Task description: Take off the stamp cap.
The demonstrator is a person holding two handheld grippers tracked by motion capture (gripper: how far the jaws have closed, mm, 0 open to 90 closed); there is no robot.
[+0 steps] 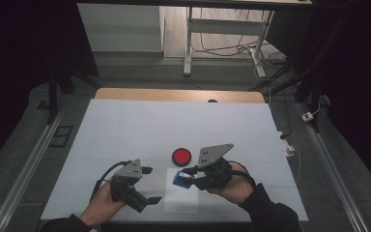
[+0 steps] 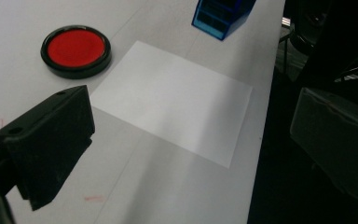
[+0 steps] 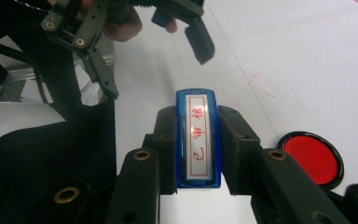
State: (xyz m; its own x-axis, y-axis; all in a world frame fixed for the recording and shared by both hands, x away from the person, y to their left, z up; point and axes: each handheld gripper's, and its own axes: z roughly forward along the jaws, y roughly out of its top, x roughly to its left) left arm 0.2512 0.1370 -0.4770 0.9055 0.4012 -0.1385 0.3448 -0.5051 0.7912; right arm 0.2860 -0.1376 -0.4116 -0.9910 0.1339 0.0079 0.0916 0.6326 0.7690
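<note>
— What lies between the two grippers?
— A white rectangular paper sheet (image 1: 181, 193) on the white table (image 1: 125, 130). The left gripper (image 1: 147, 184) beside it has its jaws apart, empty.
— And the right gripper (image 1: 186, 176)?
— Clamped on a blue plastic stamp (image 3: 198, 140); a round red ink pad (image 1: 181, 156) sits just beyond.

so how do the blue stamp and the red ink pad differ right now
The blue stamp is a narrow rectangular block, clamped between the right gripper jaws above the white paper; the red ink pad is a flat round dish in a black rim, lying untouched on the table. Both carry red: the stamp's label characters, the pad's face.
</note>
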